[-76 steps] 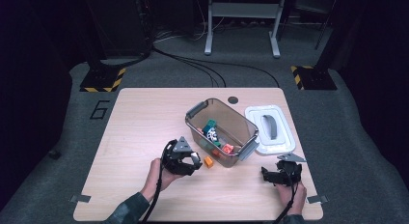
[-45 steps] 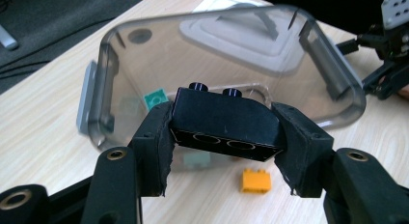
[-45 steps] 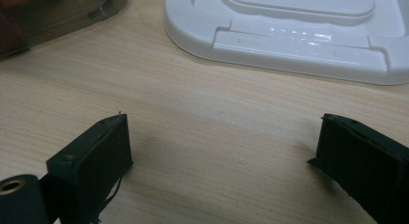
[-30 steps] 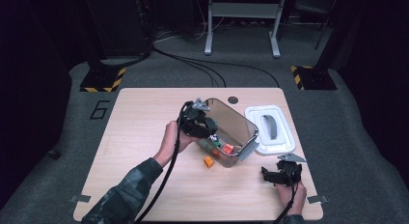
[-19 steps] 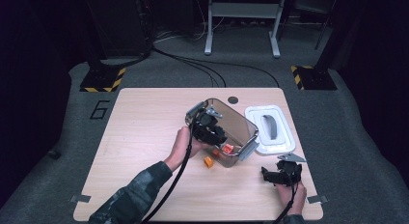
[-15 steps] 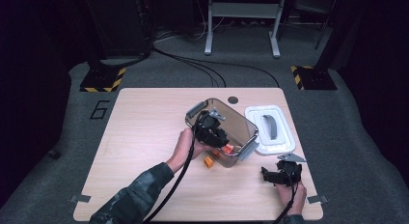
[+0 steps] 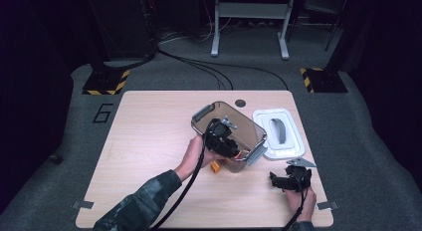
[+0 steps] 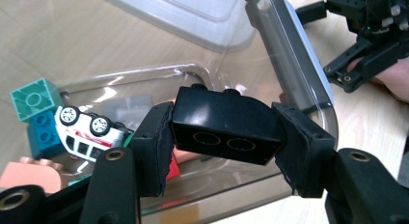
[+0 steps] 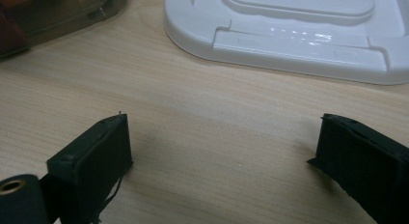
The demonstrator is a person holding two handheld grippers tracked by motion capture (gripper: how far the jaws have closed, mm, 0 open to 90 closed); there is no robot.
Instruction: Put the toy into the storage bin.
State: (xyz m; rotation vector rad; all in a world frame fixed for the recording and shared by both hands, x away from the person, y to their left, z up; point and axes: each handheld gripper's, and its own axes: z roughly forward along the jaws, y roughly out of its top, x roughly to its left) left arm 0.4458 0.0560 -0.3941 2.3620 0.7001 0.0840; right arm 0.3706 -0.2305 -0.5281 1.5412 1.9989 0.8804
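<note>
My left gripper [image 8: 224,132] is shut on a black two-stud brick [image 8: 226,127], held just above the clear plastic box [image 8: 299,55]. In the high view the left gripper [image 7: 221,139] hangs over the near right part of the box [image 7: 204,114]. Inside the box lie a green brick [image 8: 31,96], a white toy car [image 8: 87,130], a blue brick [image 8: 43,134] and a pink piece [image 8: 29,173]. My right gripper [image 7: 286,181] rests low over the table at the front right; its jaws [image 9: 219,137] stand open with bare wood between them.
The box's white lid [image 7: 276,134] lies flat to the right of the box, just beyond the right gripper [image 9: 289,35]. An orange brick [image 7: 215,167] sits on the table against the box's near side. A cable trails from the left gripper along the sleeve.
The left gripper came from the table's front left up to the box, then moved right, nearer and lower over it with the black brick. The right gripper has stayed still.
</note>
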